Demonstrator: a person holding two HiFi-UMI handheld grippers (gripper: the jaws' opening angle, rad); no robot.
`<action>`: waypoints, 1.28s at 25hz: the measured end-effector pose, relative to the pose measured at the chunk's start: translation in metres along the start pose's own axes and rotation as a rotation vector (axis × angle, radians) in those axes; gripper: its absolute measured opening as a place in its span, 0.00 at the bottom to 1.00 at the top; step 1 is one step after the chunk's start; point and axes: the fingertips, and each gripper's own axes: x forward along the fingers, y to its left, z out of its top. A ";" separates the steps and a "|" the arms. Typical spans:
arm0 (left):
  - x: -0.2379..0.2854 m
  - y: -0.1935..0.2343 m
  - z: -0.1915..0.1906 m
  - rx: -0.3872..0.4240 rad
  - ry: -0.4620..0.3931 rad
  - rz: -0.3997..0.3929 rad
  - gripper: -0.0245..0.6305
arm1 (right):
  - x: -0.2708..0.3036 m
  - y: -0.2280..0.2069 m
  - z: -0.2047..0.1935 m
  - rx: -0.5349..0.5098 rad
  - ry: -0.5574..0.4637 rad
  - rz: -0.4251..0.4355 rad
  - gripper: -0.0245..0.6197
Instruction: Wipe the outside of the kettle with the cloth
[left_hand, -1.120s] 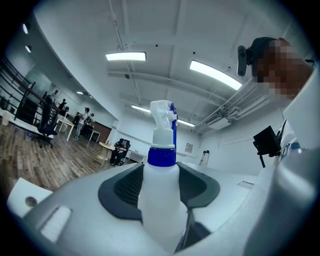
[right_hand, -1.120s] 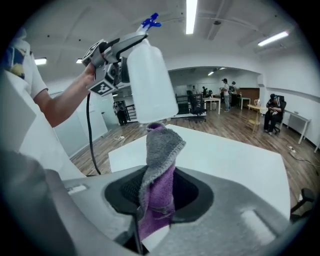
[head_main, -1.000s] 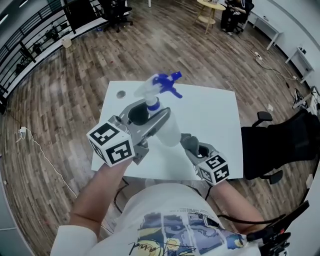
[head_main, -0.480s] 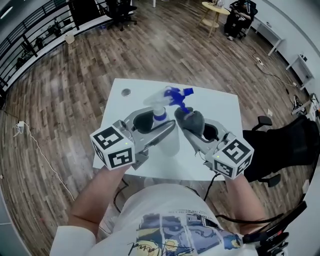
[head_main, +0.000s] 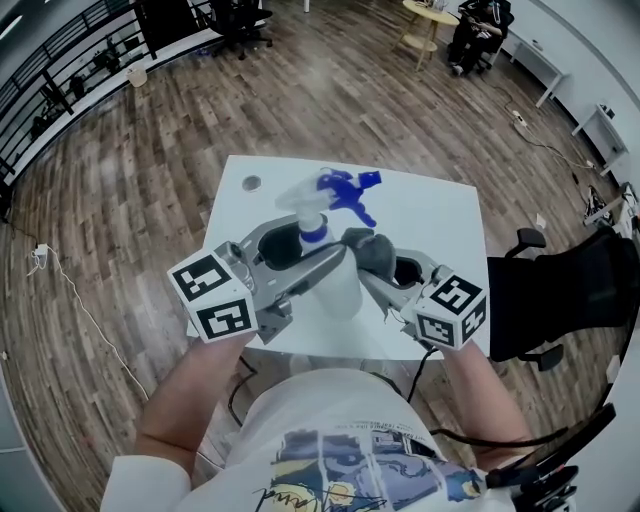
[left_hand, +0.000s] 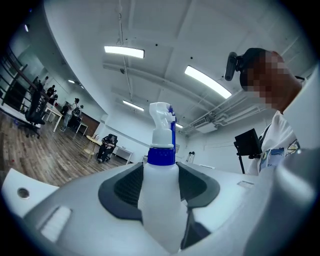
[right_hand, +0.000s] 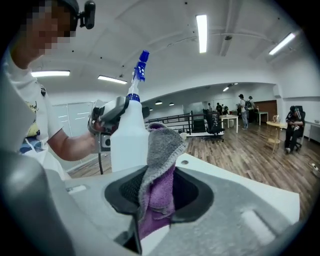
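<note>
Overhead, the left gripper (head_main: 303, 243) clenches a blue-triggered white plastic spray bottle (head_main: 340, 283); the right gripper (head_main: 385, 268), at its 3 o'clock, pinches a grey-and-purple cloth (head_main: 371, 250), best lifted before the nozzle.

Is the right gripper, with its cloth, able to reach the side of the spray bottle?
Probably yes: the cloth in the right gripper hangs close beside the spray bottle, nothing between them.

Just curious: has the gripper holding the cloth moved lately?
Yes. The right gripper rose from the table's near edge toward the spray bottle.
</note>
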 end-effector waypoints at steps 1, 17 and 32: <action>-0.001 0.001 0.001 -0.002 -0.003 -0.002 0.36 | 0.001 0.000 -0.006 0.011 0.012 0.002 0.22; 0.007 -0.001 0.027 0.033 -0.009 -0.028 0.36 | 0.011 -0.013 -0.091 0.129 0.152 -0.029 0.22; 0.017 0.002 0.033 0.114 -0.030 -0.015 0.35 | 0.019 0.019 -0.112 0.133 0.198 -0.019 0.22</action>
